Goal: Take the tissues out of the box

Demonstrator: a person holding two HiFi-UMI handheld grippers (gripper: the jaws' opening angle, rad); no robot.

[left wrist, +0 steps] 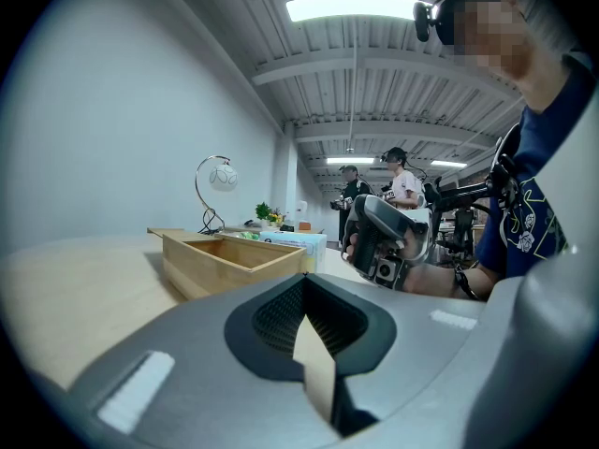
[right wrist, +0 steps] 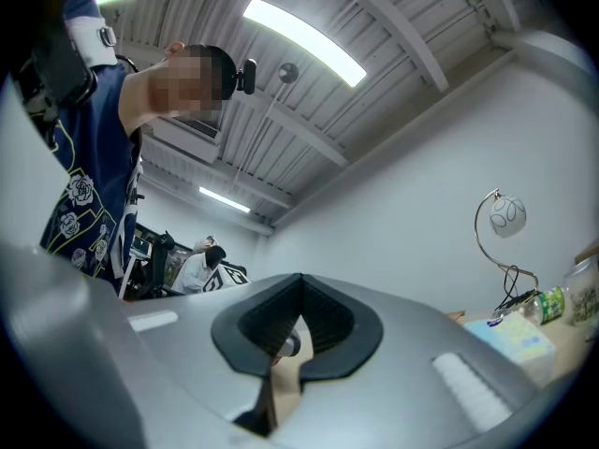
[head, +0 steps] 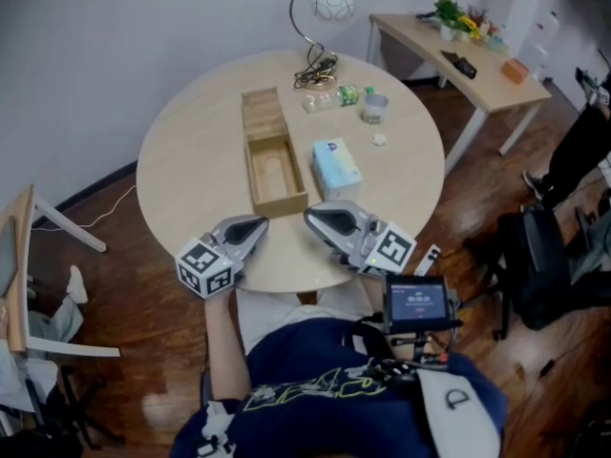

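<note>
An open wooden box lies in the middle of the round table, its inside bare, with its lid just behind it. A light blue tissue pack rests on the table right of the box. My left gripper sits shut and empty near the table's front edge, pointing at the box. My right gripper is beside it, shut and empty, just in front of the tissue pack and tilted upward.
At the table's far side stand a desk lamp, a lying plastic bottle and a small jar. A side desk stands at the right. Chairs and people fill the room's edges.
</note>
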